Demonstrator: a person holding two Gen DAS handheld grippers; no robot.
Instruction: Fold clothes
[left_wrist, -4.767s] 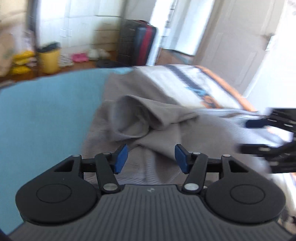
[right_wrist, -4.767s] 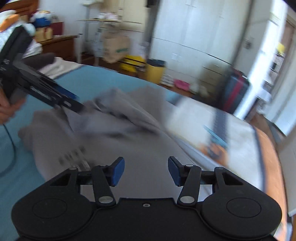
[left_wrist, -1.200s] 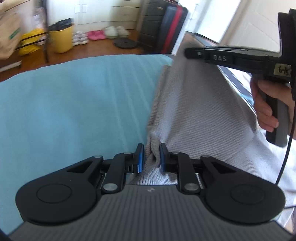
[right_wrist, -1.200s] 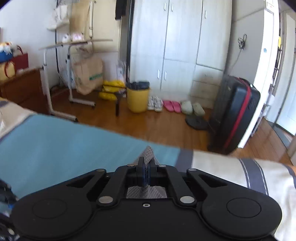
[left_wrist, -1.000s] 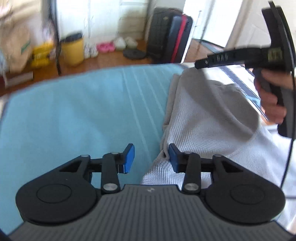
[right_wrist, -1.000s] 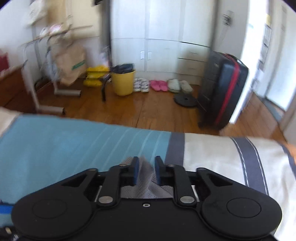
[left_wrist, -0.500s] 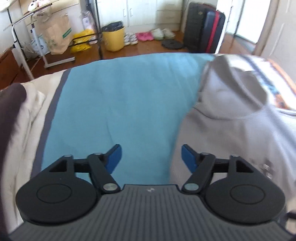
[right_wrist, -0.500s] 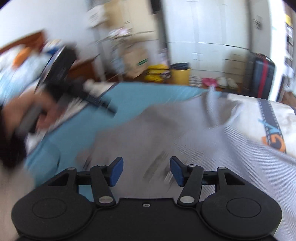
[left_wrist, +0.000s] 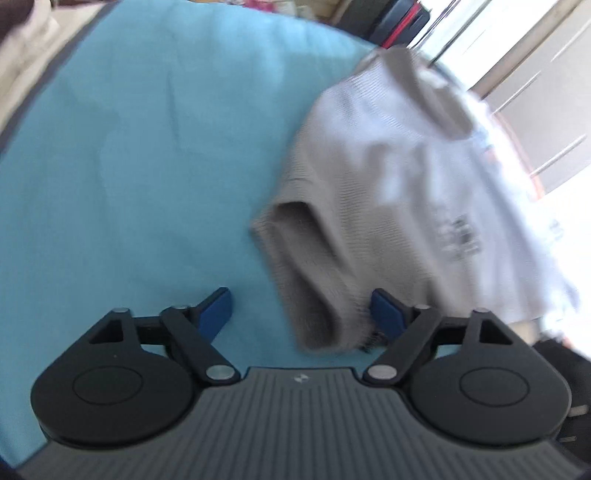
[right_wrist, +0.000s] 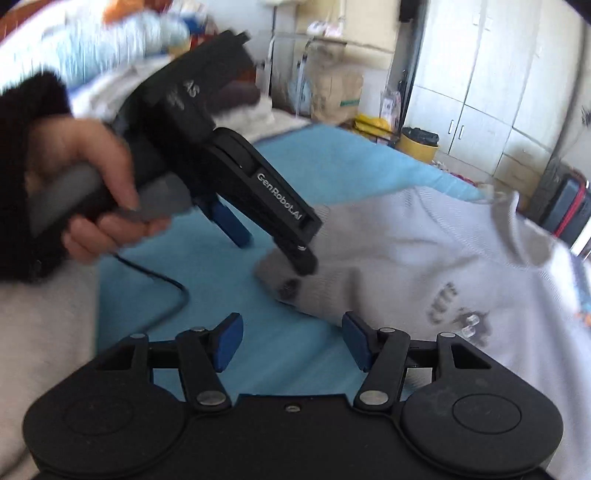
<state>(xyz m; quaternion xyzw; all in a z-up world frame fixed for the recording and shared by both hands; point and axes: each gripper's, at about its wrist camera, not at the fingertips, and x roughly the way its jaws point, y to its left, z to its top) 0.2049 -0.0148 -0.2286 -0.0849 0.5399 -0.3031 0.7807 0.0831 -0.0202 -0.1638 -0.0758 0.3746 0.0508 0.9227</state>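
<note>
Left gripper (left_wrist: 301, 306): fingers spread wide, straddling the cuff end of the grey sweater's sleeve (left_wrist: 310, 280), nothing pinched yet. The grey sweater (right_wrist: 424, 266) lies spread on the blue bedsheet (left_wrist: 129, 147), sleeve sticking out to your left. Drop lower so both pads bracket the cuff's full thickness before you close. Right gripper (right_wrist: 291, 341): fingers also wide and empty, hovering near the sweater's near edge. Take the hem there, then carry the sleeve inward across the chest.

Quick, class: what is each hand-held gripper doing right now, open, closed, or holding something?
Left hand-held gripper: open, holding nothing, with the grey sweater's sleeve lying between its fingers.
Right hand-held gripper: open, holding nothing.
</note>
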